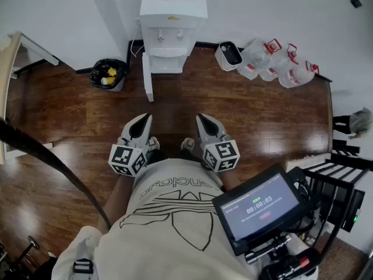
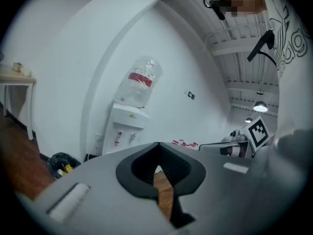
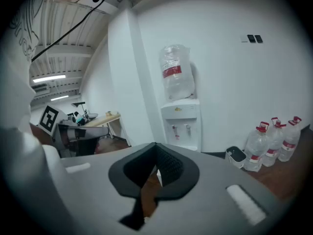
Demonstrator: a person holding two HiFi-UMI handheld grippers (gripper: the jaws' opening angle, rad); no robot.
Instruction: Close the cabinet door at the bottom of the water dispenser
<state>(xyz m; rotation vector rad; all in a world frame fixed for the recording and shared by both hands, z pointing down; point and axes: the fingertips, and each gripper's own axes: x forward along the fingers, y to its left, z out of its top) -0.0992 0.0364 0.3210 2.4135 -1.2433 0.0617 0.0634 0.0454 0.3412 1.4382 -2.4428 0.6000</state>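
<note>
The white water dispenser (image 1: 169, 34) stands against the far wall with a bottle on top. Its bottom cabinet door (image 1: 147, 77) hangs open, edge-on, swung out over the wood floor towards me. My left gripper (image 1: 143, 119) and right gripper (image 1: 203, 119) are held side by side in front of my body, well short of the door, both pointing at the dispenser. In the left gripper view the dispenser (image 2: 128, 126) is far off and the jaws meet at their tips, nothing between them. The right gripper view shows the dispenser (image 3: 181, 126) likewise distant, jaws together and empty.
A black bin bag (image 1: 109, 73) sits left of the dispenser. A small white bin (image 1: 228, 55) and several water bottles (image 1: 274, 66) stand to its right. A table (image 1: 11, 57) is at far left, a black rack (image 1: 344, 174) at right, a screen (image 1: 259, 206) near my chest.
</note>
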